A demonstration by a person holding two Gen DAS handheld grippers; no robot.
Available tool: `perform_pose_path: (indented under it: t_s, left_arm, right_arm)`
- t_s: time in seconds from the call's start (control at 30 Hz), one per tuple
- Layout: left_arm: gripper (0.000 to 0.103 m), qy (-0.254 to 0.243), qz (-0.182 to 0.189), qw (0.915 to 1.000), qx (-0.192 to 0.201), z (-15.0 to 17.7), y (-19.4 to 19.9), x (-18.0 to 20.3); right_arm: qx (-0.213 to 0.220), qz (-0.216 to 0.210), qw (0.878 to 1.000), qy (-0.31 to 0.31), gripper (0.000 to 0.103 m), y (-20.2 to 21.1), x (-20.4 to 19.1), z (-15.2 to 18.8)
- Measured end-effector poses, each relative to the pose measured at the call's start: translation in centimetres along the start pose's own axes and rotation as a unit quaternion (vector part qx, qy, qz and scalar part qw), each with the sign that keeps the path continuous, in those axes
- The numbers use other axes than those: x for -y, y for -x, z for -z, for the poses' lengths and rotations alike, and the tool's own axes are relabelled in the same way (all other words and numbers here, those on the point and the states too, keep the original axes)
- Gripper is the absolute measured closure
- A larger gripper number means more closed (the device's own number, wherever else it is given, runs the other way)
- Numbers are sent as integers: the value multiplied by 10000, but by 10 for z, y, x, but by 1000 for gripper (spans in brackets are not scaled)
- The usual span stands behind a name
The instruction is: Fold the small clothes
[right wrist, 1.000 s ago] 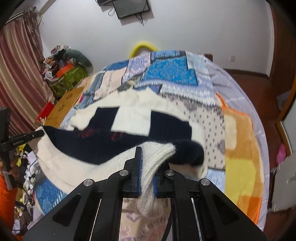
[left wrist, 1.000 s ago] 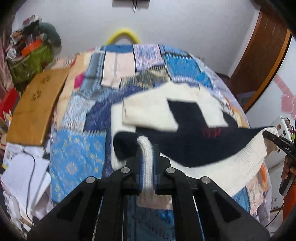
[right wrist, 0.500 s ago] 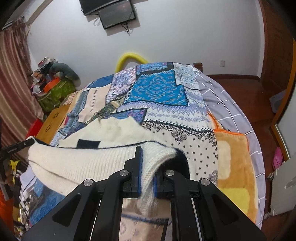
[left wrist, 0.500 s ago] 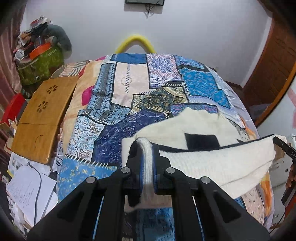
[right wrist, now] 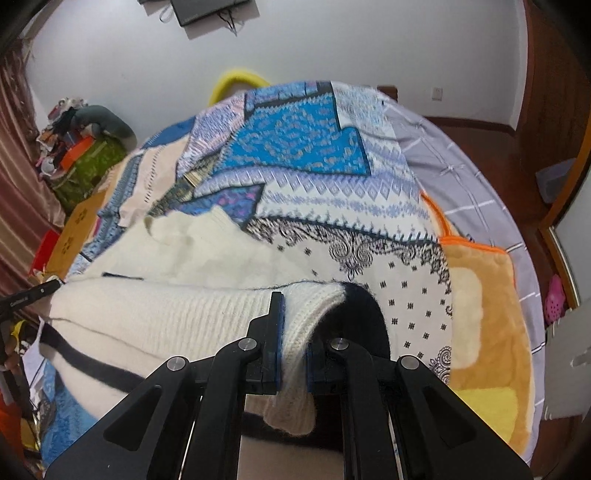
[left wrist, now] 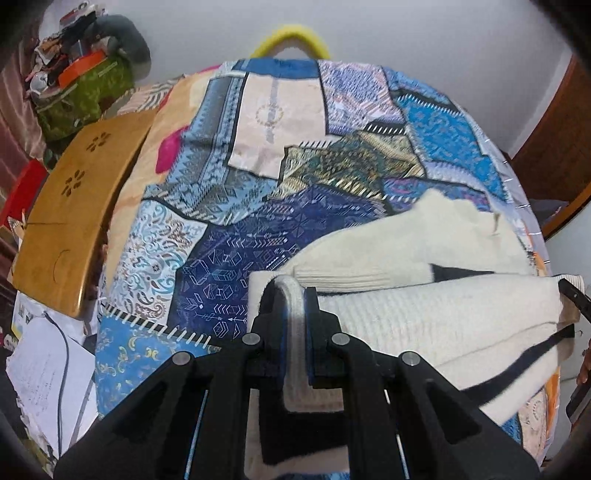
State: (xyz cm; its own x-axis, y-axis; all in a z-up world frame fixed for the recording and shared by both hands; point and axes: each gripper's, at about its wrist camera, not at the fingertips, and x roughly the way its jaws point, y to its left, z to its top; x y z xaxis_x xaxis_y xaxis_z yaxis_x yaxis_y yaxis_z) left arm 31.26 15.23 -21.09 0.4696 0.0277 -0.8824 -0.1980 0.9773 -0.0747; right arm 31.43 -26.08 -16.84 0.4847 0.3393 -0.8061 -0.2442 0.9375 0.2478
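Note:
A cream knit sweater (left wrist: 424,314) with navy blocks lies across the near part of a patchwork bedspread (left wrist: 236,221). Its near hem is lifted and doubled over the rest. My left gripper (left wrist: 293,295) is shut on the hem's left corner. My right gripper (right wrist: 293,306) is shut on the hem's right corner of the same sweater (right wrist: 166,314), where a navy part curls beside the fingers. The held edge stretches taut between both grippers. The other gripper's tip shows at the right edge of the left wrist view and at the left edge of the right wrist view.
A wooden lap desk (left wrist: 70,206) leans at the bed's left side, with papers (left wrist: 40,373) on the floor below. Cluttered bags (left wrist: 81,85) stand at the far left. An orange plush blanket (right wrist: 484,295) covers the bed's right side. A yellow curved object (left wrist: 291,35) is behind the bed.
Both grippers carried the sweater's hem forward and down over its body. The navy front that showed a second ago is now covered by the cream back side.

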Motion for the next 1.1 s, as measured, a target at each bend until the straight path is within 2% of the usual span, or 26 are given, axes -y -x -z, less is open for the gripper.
perform_pose_path:
  t_s: [0.2,0.37,0.43,0.5,0.57,0.6,0.63,0.77,0.9,1.0,1.1]
  left_arm:
    - [92,56,-41,9999,-119,3,-23,-3]
    - [91,-255,-279,9993,40,9,-22,7]
    - [80,-328,-442,9985,66,10,-20,8]
    - [57,-288,-642,9975,110,9,-17,3]
    - [52,-178,-574,9981,102,9,-13,-4]
    - [50,-86,-489,9987,70,8,-10,-9]
    - [50,-28,-441,9990,57,8,-8,-12]
    - [50,52,-442,9989,148,9,12,-19]
    - [48,-113,-535,9978,373,12,39,-15]
    - [40,-229,-389,9976,529,19,60,-8]
    - [37,-455,-291,9966,622,26,76,4]
  right_arm:
    - [-290,-64,9996,-33,95,-21,9,9]
    - [-309,-159,9994,-88,94,-22,13,12]
    - [-328,-177,9992,-117,93,-21,14,11]
    - [-348,-160,9992,-121,91,-18,14,10]
    - [-347,-85,9993,-93,82,-13,13,10]
    - [-332,-21,9994,-51,79,-9,13,9]
    - [-302,53,9995,-3,72,-6,12,9]
    - [-109,263,9995,160,64,14,13,9]
    - [60,281,9993,252,63,36,10,10]
    - [115,202,9990,370,63,48,3,15]
    - [104,102,9984,539,63,56,-9,23]
